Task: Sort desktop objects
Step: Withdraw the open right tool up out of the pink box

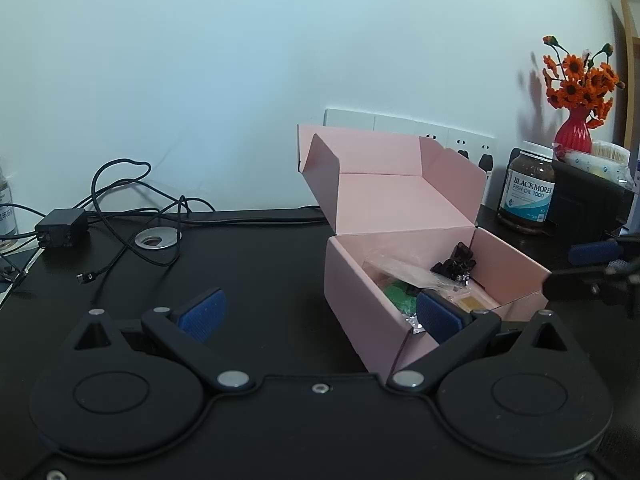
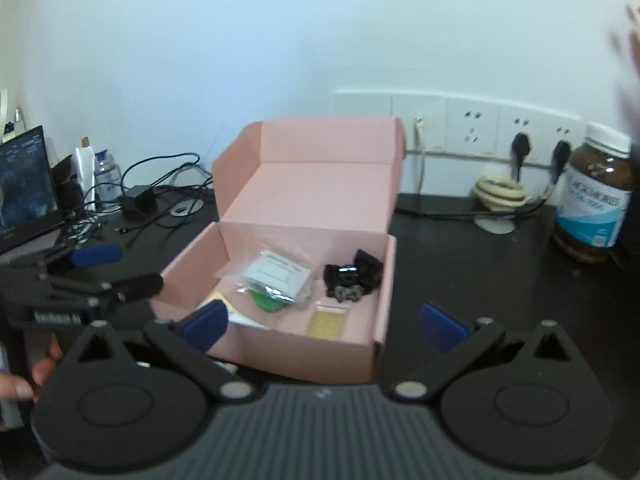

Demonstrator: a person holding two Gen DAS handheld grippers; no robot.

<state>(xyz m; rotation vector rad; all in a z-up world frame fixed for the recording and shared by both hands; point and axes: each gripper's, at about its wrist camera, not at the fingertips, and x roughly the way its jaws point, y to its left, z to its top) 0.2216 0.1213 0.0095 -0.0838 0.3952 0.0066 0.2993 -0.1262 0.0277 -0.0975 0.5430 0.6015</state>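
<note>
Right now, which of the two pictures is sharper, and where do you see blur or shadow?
Left wrist view: sharp, the jar label readable; the flowers cast a soft shadow on the wall. Right wrist view: blurred overall, the jar label smeared; both bend straight lines at the edges.

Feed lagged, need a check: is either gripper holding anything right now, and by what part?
Nothing is held. The left gripper and right gripper both stand open with bare pads, beside the open pink box.

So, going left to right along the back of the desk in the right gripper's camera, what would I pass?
Laptop screen → clear water bottle → black power adapter → pink box → coiled beige cable → brown fish oil jar.
</note>
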